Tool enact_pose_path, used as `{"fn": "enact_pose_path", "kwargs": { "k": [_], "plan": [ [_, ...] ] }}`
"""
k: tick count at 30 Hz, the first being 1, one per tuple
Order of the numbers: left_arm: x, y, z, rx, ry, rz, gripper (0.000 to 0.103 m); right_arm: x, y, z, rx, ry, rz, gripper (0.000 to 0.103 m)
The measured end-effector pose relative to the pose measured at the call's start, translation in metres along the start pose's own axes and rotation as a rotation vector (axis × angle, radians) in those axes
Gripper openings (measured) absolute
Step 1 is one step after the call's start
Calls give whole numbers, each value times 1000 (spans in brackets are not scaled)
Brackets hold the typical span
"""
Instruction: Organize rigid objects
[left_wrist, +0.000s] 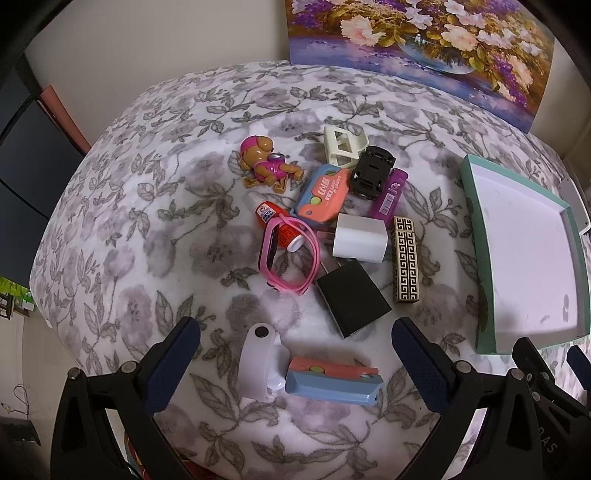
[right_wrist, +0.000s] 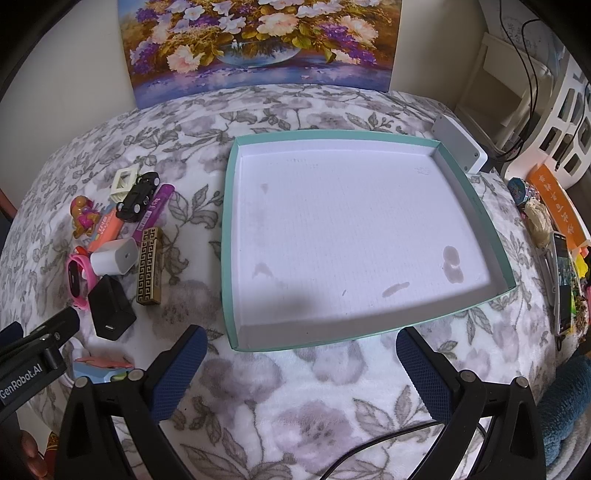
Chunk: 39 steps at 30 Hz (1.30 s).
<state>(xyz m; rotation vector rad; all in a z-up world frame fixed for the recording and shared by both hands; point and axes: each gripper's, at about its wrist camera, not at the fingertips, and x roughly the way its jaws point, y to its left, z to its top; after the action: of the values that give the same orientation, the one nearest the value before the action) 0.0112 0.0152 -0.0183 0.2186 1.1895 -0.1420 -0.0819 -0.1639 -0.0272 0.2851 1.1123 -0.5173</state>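
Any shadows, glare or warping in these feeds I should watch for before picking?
Right wrist view: a soft dark shadow falls across the near-left floor of the tray, which also shows faint stains; its straight rims bow from fisheye. Left wrist view: even, dim light with no glare; the pile around the white charger is sharp, the edges curve.

Left gripper (left_wrist: 295, 354) spread wide, w/ blue-pink knife toy (left_wrist: 332, 382) and white curved piece (left_wrist: 258, 363) lying betw. its fingers, so lower centre is crowded. Mid-frame cluster is tight: black charger (left_wrist: 352, 301), white charger (left_wrist: 360, 238), pink watch (left_wrist: 286, 258) touching or overlapping. Bare blanket (left_wrist: 129, 240) at left is open. In right view, tray (right_wrist: 236, 236) floor is clear, its low wall the only barrier ahead of right gripper (right_wrist: 301, 369).
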Motion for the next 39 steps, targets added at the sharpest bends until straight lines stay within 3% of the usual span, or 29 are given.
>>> {"fn": "enact_pose_path", "kwargs": {
  "k": [27, 29, 31, 33, 36, 39],
  "plan": [
    [1, 10, 1, -19, 24, -34, 103, 1, 3, -3, -7, 1, 14, 103],
    [-3, 17, 3, -15, 1, -44, 103, -1, 5, 2, -7, -3, 28, 103],
    [-2, 28, 4, -18, -15, -8, 103, -4, 8, 2, -13, -15, 56, 103],
    [6, 42, 3, -52, 18, 5, 103, -5, 15, 2, -28, -19, 90, 103],
    [15, 58, 3, -111, 49, -54, 103, -4, 30, 2, -43, 3, 161, 103],
    [18, 70, 1, -134, 51, -32, 103, 2, 51, -1, -80, 46, 215, 103]
  ]
}}
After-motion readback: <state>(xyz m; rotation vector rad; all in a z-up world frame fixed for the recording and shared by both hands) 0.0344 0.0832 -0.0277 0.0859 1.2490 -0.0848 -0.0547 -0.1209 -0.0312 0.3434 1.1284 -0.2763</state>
